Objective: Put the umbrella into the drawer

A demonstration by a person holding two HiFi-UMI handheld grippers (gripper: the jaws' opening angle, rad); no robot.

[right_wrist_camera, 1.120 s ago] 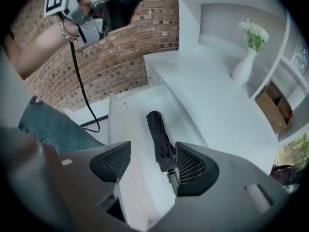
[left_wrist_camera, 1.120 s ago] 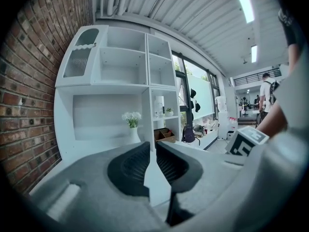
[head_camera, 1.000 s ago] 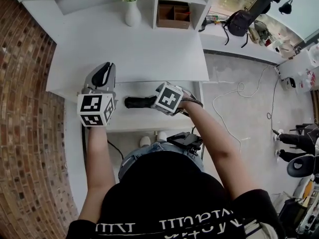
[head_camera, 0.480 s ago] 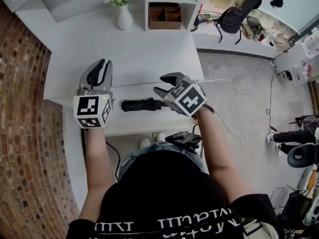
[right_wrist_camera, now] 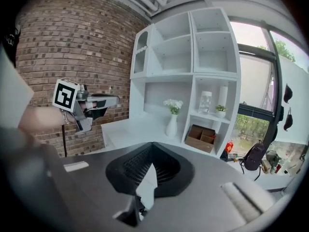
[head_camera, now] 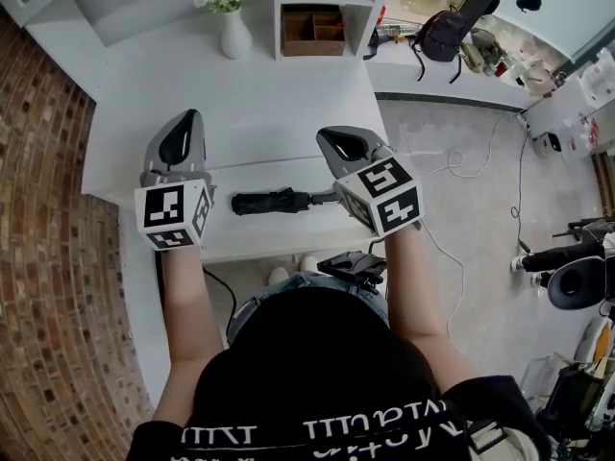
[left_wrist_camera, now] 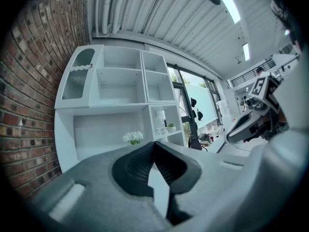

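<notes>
Umbrella point(head_camera: 272, 201): black, folded, lies crosswise in the open white drawer point(head_camera: 281, 234), handle end toward the right; grasped by neither tool

Drawer: pulled out below the front edge of the desk point(head_camera: 250, 104)

Left gripper point(head_camera: 185, 121): clenched, jaw tips touching, nothing between them; raised over the drawer's left end

Right gripper point(head_camera: 336, 140): jaws have just been closing and now meet, nothing between them; raised above the umbrella's handle end

Vase point(head_camera: 233, 36): white, with white flowers, at the desk's back

Box point(head_camera: 312, 29): wooden, in a shelf compartment beside the vase
</notes>
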